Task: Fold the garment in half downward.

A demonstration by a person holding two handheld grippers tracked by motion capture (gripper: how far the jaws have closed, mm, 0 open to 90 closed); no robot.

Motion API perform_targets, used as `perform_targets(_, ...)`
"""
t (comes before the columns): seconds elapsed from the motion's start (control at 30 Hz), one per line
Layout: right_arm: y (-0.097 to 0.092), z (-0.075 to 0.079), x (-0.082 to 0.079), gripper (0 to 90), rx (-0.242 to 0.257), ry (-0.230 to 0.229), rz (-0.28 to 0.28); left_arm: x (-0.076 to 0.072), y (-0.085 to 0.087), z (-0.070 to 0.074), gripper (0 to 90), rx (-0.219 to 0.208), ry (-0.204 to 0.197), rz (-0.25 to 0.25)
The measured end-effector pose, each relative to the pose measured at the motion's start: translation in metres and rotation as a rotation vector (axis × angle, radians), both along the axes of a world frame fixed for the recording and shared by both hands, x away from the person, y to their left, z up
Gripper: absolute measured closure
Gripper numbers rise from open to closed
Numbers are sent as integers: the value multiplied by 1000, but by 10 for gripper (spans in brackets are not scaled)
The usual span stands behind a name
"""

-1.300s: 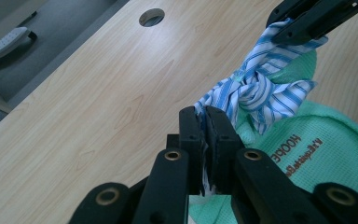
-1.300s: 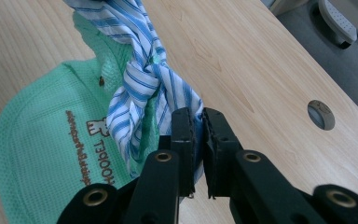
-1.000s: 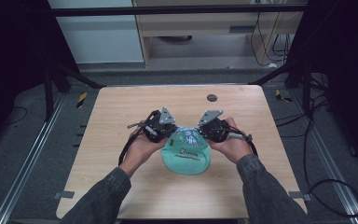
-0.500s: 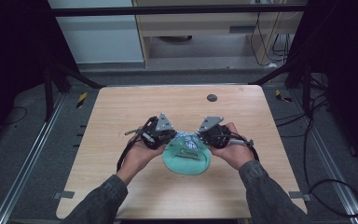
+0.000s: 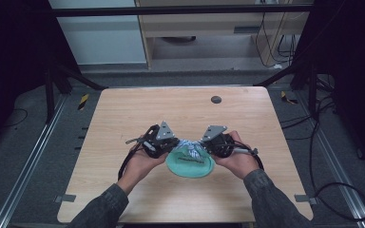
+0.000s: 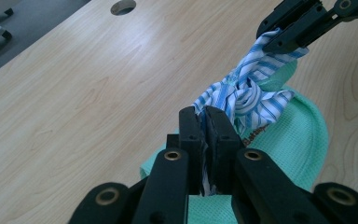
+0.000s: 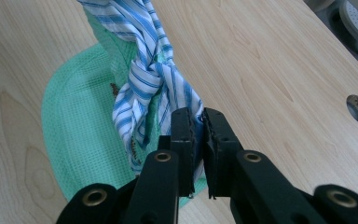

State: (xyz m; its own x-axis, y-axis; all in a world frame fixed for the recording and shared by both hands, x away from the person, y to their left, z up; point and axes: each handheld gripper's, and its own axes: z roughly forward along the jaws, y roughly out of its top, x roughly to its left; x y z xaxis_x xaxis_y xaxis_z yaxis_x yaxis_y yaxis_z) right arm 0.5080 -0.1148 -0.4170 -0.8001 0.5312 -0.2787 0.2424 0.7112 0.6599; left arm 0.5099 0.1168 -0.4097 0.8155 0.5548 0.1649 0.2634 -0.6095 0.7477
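Left hand [image 5: 140, 164]: comes in from the near edge of the light wooden counter [image 5: 123, 114], wrapped round the left tool [image 5: 173, 144]; a grey three-cornered plate sits on top of the tool.
Left tool state: clenched on one end of the blue-and-white striped cloth strip [image 6: 242, 95]; in the left gripper view the two black jaws stand almost together with striped fabric pinched between them.
Left cable: black, looping from the tool toward the near-left part of the counter.
Striped strip: runs from the left tool across to the right tool, twisted on itself near its middle; in the right gripper view [image 7: 144, 79] the twist reads as a knot, how tight I cannot tell.
Mint-green waffle-weave cloth pouch [image 5: 190, 164]: lies flat on the counter, rounded outline, nearer the near edge than the far edge, about midway between left and right edges. The strip rises from its upper side, between the two tools. Small dark lettering on it, too small to read.
Right tool [image 5: 204, 142]: clenched on the other end of the strip; fabric sits pinched between its jaws in the right gripper view.
Right hand [image 5: 237, 154]: holds the right tool, just right of the pouch.
Round dark hole [image 5: 216, 99]: in the counter toward the far edge, well apart from the pouch.
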Motion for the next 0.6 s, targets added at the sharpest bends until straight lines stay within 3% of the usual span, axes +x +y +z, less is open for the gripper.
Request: perform_targets(0.6, 0, -11, -12, 824, -7, 19, 20, -11, 5, -13, 859, -33, 19, -4)
